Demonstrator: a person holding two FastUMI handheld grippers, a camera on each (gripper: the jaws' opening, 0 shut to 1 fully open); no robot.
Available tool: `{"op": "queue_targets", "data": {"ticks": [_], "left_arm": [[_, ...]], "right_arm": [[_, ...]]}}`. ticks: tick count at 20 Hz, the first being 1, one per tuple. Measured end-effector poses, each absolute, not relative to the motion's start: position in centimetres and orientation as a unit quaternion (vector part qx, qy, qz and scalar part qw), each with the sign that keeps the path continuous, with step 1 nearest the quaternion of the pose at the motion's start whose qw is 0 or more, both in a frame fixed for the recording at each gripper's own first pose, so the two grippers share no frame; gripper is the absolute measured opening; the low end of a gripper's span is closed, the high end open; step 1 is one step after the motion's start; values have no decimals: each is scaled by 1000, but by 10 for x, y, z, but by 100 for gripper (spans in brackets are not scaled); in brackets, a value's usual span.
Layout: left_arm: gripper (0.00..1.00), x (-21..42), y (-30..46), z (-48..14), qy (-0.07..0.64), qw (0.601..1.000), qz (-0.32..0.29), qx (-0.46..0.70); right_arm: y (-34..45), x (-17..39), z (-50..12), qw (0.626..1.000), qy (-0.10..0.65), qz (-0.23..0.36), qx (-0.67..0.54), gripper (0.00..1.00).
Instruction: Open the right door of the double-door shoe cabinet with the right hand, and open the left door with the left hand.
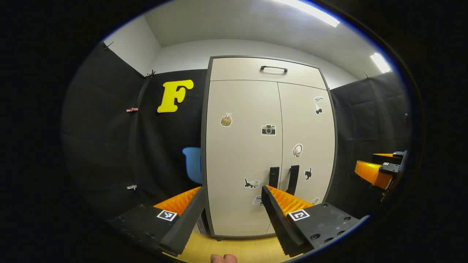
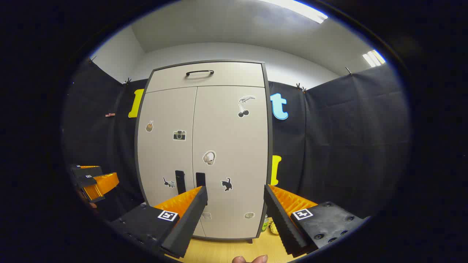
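Well ahead of either open tool (image 1: pixel 234 212), shoe cabinet (image 1: pixel 268 146), doors closed.

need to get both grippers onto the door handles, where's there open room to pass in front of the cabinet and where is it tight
Open: the wood floor in front of the closed doors, up to both handles. Tight: the two handles sit close either side of the centre seam, so the grippers would crowd there. The gap right of the cabinet's foot holds small items; a blue object sits on its left.

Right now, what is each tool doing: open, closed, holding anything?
Left tool: open, holding nothing, short of the cabinet.
Right tool: open, holding nothing.
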State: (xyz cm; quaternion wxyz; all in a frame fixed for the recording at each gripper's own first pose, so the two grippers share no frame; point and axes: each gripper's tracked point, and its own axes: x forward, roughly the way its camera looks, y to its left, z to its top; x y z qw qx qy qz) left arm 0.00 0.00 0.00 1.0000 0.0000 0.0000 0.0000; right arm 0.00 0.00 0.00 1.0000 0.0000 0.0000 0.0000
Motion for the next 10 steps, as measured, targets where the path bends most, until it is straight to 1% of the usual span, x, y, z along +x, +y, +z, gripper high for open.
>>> {"op": "queue_targets", "data": {"ticks": [10], "left_arm": [[95,0,-1,-4,5,1000,-2,9]], "right_arm": [[-3,-1,-1,1000,2,-6,-2,97]]}}
